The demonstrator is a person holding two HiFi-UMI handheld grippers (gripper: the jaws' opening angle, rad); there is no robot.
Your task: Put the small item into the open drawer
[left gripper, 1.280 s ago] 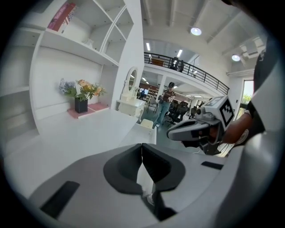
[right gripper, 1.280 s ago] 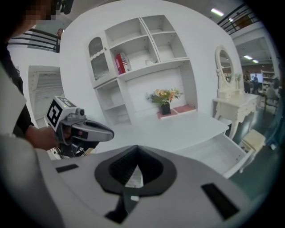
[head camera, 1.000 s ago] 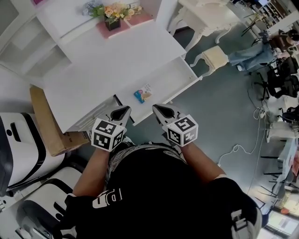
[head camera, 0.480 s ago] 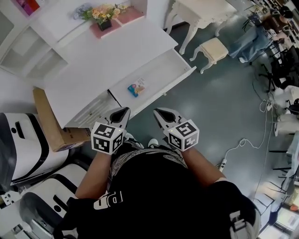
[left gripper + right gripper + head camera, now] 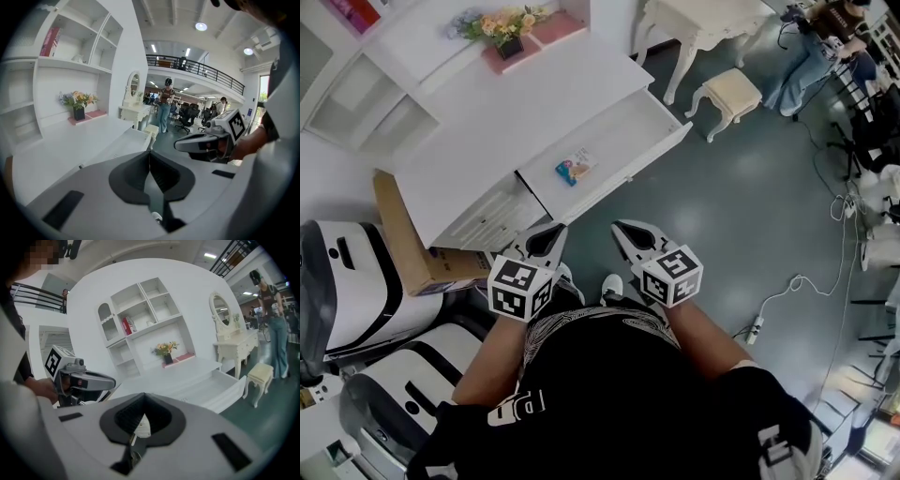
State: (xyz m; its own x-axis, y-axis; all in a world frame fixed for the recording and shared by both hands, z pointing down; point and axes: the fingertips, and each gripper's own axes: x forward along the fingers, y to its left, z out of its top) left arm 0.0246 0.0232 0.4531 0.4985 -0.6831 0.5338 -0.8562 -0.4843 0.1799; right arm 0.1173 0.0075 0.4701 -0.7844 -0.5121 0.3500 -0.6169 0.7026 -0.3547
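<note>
The small item (image 5: 576,168), a flat colourful packet, lies inside the open white drawer (image 5: 649,120) that is pulled out of the white desk (image 5: 534,103). Both grippers are held close to the person's body, well back from the drawer over the grey floor. My left gripper (image 5: 551,234) is shut with nothing in it; its jaws meet in the left gripper view (image 5: 149,158). My right gripper (image 5: 621,229) is also shut and empty, with its jaws together in the right gripper view (image 5: 143,409). Each gripper sees the other beside it.
A cardboard box (image 5: 401,246) leans by the desk's left end, beside white machines (image 5: 337,291). A flower pot (image 5: 508,32) stands on the desk's back shelf. A cream stool (image 5: 729,94) and dressing table (image 5: 703,23) stand at the right. A cable with a power strip (image 5: 757,325) lies on the floor.
The desk and drawer have drawn farther away from both grippers as the person stepped back. Both grippers stay shut, side by side.
</note>
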